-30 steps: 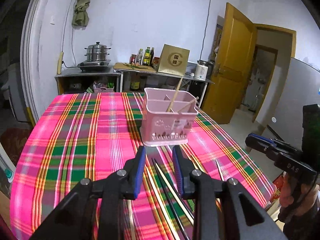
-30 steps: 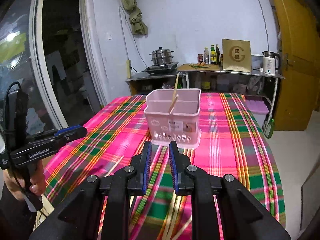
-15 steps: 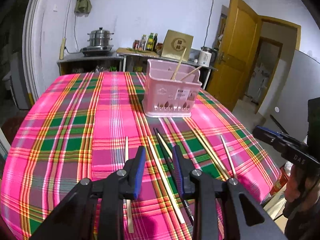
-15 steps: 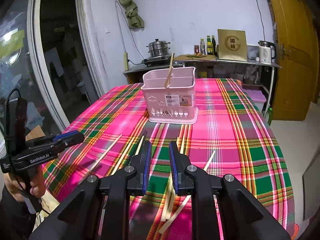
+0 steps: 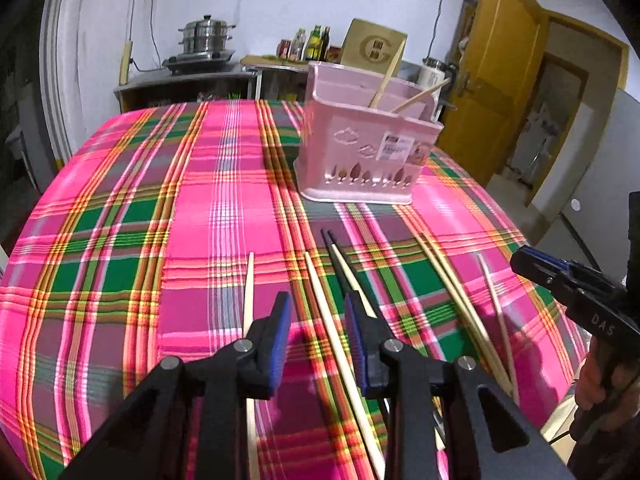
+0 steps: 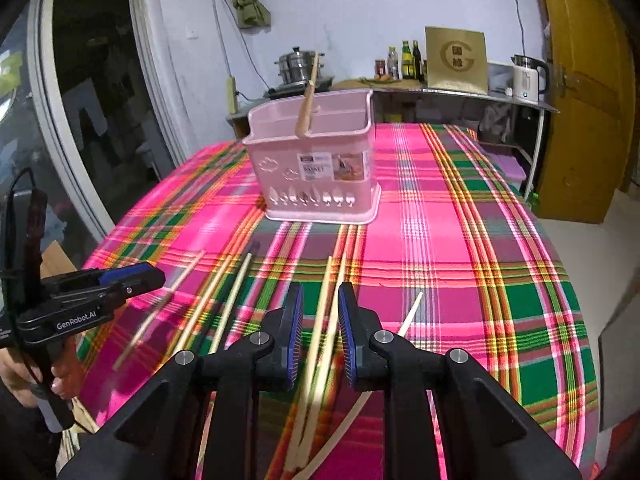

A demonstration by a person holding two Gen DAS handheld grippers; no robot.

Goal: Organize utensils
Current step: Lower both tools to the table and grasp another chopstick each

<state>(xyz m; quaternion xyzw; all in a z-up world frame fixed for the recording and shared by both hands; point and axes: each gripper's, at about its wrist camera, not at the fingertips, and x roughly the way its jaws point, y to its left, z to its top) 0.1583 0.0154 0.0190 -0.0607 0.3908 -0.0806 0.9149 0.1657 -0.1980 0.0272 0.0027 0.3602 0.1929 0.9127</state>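
A pink utensil basket (image 5: 368,152) stands on the plaid tablecloth (image 5: 160,200) with two wooden chopsticks (image 5: 386,80) leaning in it; it also shows in the right wrist view (image 6: 316,172). Several loose wooden chopsticks (image 5: 336,344) and a black pair (image 5: 338,260) lie near the front edge. My left gripper (image 5: 318,320) is open and empty above a pale chopstick. My right gripper (image 6: 319,312) is open and empty over a pair of wooden chopsticks (image 6: 326,320).
The other gripper shows at the right edge of the left wrist view (image 5: 576,292) and at the left edge of the right wrist view (image 6: 88,296). A counter with a steamer pot (image 5: 206,36), bottles and a kettle stands behind the table. A yellow door (image 5: 500,80) is at the right.
Both grippers have pulled back from the basket and dropped toward the loose chopsticks at the table's front. Both jaws stay open and empty.
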